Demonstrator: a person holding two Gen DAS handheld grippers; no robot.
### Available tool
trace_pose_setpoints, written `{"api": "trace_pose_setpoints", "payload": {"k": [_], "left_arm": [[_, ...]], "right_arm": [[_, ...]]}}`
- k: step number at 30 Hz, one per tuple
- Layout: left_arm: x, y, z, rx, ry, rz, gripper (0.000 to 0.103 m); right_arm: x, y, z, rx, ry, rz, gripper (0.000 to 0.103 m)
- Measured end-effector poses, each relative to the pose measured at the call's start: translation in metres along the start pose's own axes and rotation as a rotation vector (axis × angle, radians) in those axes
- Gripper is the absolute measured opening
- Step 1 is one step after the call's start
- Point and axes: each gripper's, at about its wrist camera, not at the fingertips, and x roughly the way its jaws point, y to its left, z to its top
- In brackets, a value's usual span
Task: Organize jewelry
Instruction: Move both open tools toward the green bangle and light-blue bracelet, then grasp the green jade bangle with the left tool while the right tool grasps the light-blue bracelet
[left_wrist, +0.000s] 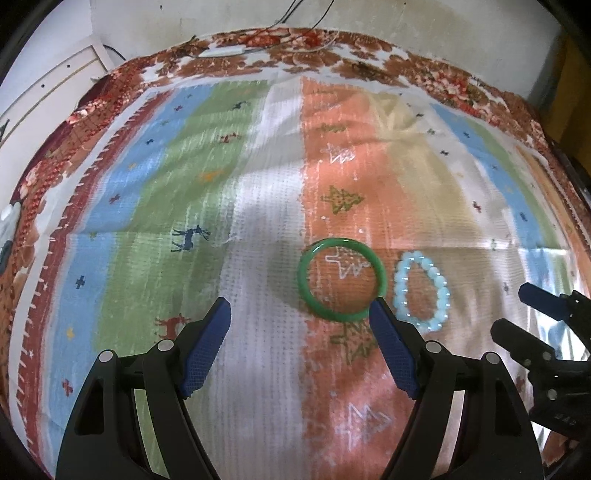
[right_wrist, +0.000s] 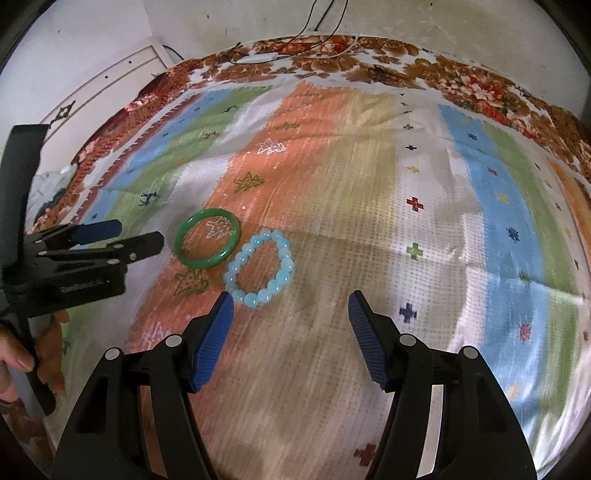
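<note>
Your left claw (left_wrist: 300, 314) is spread wide and holding nothing, its right finger tip just by the green bangle (left_wrist: 341, 282). Your right claw (right_wrist: 291, 308) gapes too, empty. The bangle and the bead bracelet (right_wrist: 260, 272) lie side by side on the striped cloth (right_wrist: 424, 229).

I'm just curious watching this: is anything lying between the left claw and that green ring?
Nothing visible does. The green bangle lies flat on the striped cloth just ahead of the open left gripper. The blue bead bracelet sits beside it, off to the right.
</note>
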Motion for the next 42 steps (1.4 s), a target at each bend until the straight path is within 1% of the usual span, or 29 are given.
{"api": "trace_pose_setpoints", "payload": {"k": [12, 20, 25, 28, 32, 33, 34, 35, 36, 37, 38, 39, 40, 41, 42], "left_arm": [[0.025, 0.002, 0.009, -0.009, 0.029, -0.027, 0.076], [0.04, 0.006, 0.01, -0.021, 0.06, -0.02, 0.075], [0.046, 0.004, 0.01, -0.003, 0.068, -0.008, 0.073], [0.051, 0.001, 0.008, 0.025, 0.073, 0.023, 0.068], [0.053, 0.0, 0.009, 0.037, 0.076, 0.034, 0.067], [0.054, 0.001, 0.009, 0.037, 0.075, 0.037, 0.063], [0.054, 0.001, 0.01, 0.04, 0.074, 0.04, 0.058], [0.054, 0.001, 0.01, 0.042, 0.073, 0.041, 0.056], [0.054, 0.001, 0.01, 0.042, 0.073, 0.041, 0.051], [0.054, 0.002, 0.01, 0.041, 0.073, 0.04, 0.044], [0.054, 0.002, 0.01, 0.043, 0.075, 0.039, 0.041], [0.053, 0.002, 0.01, 0.043, 0.08, 0.029, 0.033], [0.054, 0.001, 0.01, 0.047, 0.086, 0.024, 0.022], [0.054, 0.001, 0.01, 0.051, 0.091, 0.025, 0.018], [0.054, 0.001, 0.01, 0.052, 0.097, 0.028, 0.01]], "right_arm": [[0.026, 0.001, 0.011, -0.012, 0.041, 0.016, 0.064], [0.046, 0.001, 0.013, -0.018, 0.09, 0.004, 0.064], [0.057, 0.002, 0.014, -0.026, 0.115, -0.004, 0.064], [0.063, 0.001, 0.015, -0.019, 0.128, -0.007, 0.064], [0.065, 0.001, 0.015, -0.015, 0.133, -0.007, 0.064], [0.066, 0.001, 0.015, -0.017, 0.134, -0.007, 0.064], [0.066, 0.001, 0.015, -0.02, 0.134, -0.007, 0.064], [0.066, 0.002, 0.014, -0.024, 0.135, -0.008, 0.064], [0.066, 0.001, 0.014, -0.025, 0.136, -0.007, 0.064], [0.066, 0.001, 0.014, -0.023, 0.14, -0.005, 0.063], [0.066, 0.0, 0.014, -0.023, 0.145, -0.007, 0.061], [0.066, -0.001, 0.014, -0.027, 0.147, -0.021, 0.054], [0.065, -0.001, 0.014, -0.026, 0.147, -0.029, 0.042], [0.065, -0.003, 0.014, -0.02, 0.147, -0.028, 0.034], [0.065, -0.005, 0.013, -0.012, 0.151, -0.026, 0.023]]}}
